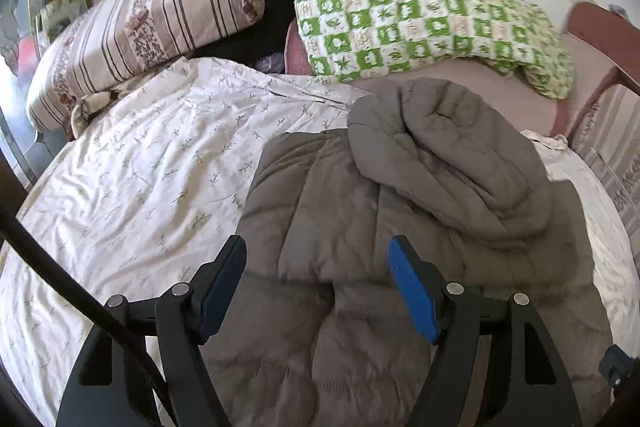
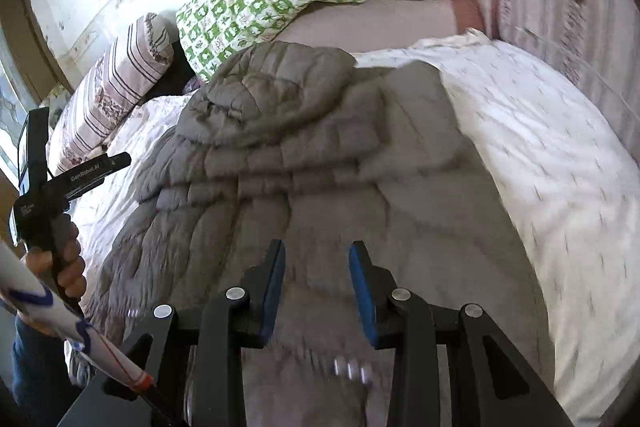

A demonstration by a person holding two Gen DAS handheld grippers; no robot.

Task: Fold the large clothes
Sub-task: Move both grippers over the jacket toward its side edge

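A grey quilted puffer jacket [image 1: 400,211] lies on the white leaf-print bed sheet [image 1: 132,179], its hood bunched at the far end. My left gripper [image 1: 318,259] is open above the jacket's near part, holding nothing. In the right wrist view the same jacket [image 2: 304,155] fills the middle, with metal snaps near the bottom. My right gripper [image 2: 317,259] is open just above the jacket, jaws apart and empty. The left gripper's body [image 2: 52,187], held by a hand, shows at the left edge of that view.
A striped floral pillow [image 1: 152,27] and a green checked pillow [image 1: 420,15] lie at the head of the bed against the white wall. A pink mattress cover [image 1: 500,91] and a reddish bed frame [image 1: 600,35] are at the right.
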